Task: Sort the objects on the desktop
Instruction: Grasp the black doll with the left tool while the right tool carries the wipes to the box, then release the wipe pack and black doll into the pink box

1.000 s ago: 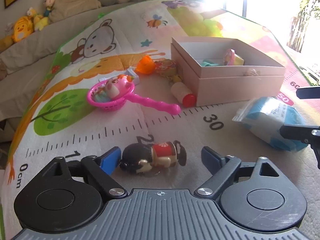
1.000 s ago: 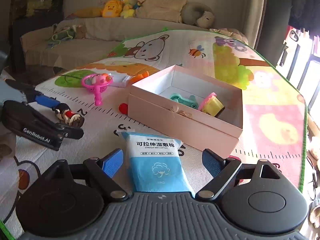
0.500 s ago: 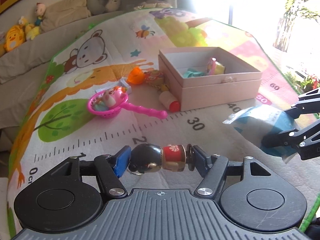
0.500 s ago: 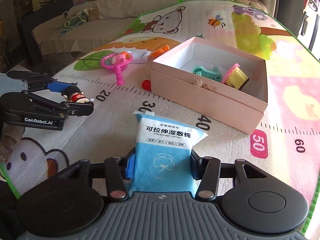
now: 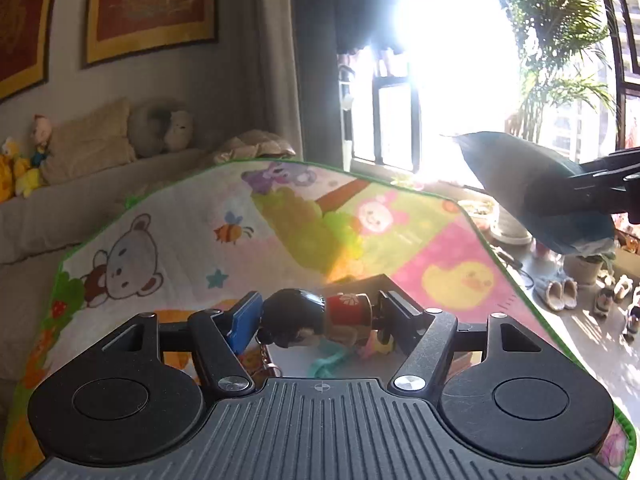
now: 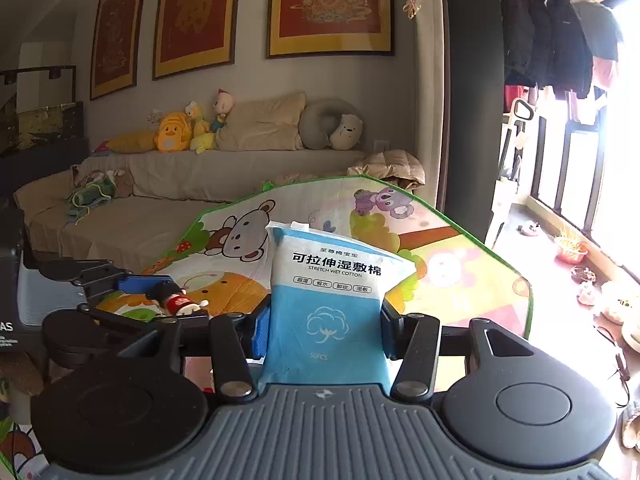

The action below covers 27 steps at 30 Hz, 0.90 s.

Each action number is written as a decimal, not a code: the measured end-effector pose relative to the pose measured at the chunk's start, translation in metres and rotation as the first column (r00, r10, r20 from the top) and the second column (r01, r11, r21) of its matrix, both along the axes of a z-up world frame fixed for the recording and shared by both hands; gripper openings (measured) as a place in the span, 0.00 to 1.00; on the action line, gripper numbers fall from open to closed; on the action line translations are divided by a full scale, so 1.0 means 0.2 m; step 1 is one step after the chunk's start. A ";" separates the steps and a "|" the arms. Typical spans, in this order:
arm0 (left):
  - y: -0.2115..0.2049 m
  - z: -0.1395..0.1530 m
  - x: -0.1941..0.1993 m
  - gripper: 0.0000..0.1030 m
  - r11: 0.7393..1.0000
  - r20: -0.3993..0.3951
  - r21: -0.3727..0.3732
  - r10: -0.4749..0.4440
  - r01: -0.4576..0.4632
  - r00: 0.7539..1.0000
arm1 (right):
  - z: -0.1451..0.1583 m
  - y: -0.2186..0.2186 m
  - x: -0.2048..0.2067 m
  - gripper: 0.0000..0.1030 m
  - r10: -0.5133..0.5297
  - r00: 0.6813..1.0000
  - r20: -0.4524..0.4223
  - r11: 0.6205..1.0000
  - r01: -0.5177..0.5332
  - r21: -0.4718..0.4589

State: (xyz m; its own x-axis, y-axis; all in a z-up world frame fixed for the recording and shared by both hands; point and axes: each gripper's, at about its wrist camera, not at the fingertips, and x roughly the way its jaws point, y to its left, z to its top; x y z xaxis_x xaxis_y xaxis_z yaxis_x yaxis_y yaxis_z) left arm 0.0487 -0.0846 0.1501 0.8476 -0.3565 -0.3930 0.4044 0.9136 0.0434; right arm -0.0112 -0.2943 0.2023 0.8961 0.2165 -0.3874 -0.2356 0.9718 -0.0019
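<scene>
above the colourful cartoon-print play mat, both grippers are off the surface, each with a load.

left gripper: small figurine with a black round head and red-and-tan body lies sideways between the blue-padded finger and the black one. head toward the blue pad, feet toward the black one. log-side the jaws are easing open, but both pads look in contact with the figurine ends, so it's gripped. a short metal keychain hangs off the head end. figurine is clear of the mat, not touching it.

directly under that figurine, against the mat: part of the pink cardboard box rim, with a teal toy and a pink-yellow toy inside. mostly hidden by the gripper body.

right gripper: blue-and-white soft plastic pack of stretch wet cotton pads stands upright between the fingers, pinched at its lower half, printed face toward the camera. jaws at a moderate width, pressing the pack sides. pack is up off the mat.

from the left wrist view the same pack shows at upper right of the mat, dark against window glare, held by black fingers. from the right wrist view the left gripper with the figurine sits left of the pack, over the mat's near-left area.

beyond the mat's far edge: beige covered sofa with plush toys.
</scene>
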 end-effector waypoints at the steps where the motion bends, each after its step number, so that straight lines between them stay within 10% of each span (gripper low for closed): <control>1: -0.01 -0.02 0.06 0.86 1.000 -0.026 -0.012 -0.004 0.004 1.000 | -0.01 0.00 0.06 0.49 -0.004 1.000 -0.015 1.000 0.004 0.006; 9: 0.25 -0.32 -0.02 0.94 0.996 -0.122 0.024 0.094 -0.092 0.988 | -0.26 0.04 0.48 0.49 0.015 0.982 -0.190 0.999 -0.007 0.047; 14: 0.42 -0.48 -0.14 0.95 0.991 -0.210 0.043 0.131 -0.125 0.969 | -0.56 0.14 0.76 0.49 0.102 0.902 -0.419 0.986 -0.034 0.165; 19: 0.56 -0.57 -0.20 0.97 0.976 -0.234 0.086 0.216 -0.201 0.948 | -0.77 0.25 0.86 0.49 -0.093 0.912 -0.400 0.993 0.053 -0.110; 23: 0.63 -0.61 -0.20 0.97 0.959 -0.239 0.099 0.282 -0.266 0.929 | -0.86 0.21 0.92 0.48 -0.102 0.844 -0.526 0.994 0.060 -0.095; 27: 0.69 -0.64 -0.19 0.97 0.943 -0.254 0.102 0.333 -0.317 0.908 | -0.79 0.28 0.85 0.58 -0.117 0.870 -0.480 0.988 0.052 -0.146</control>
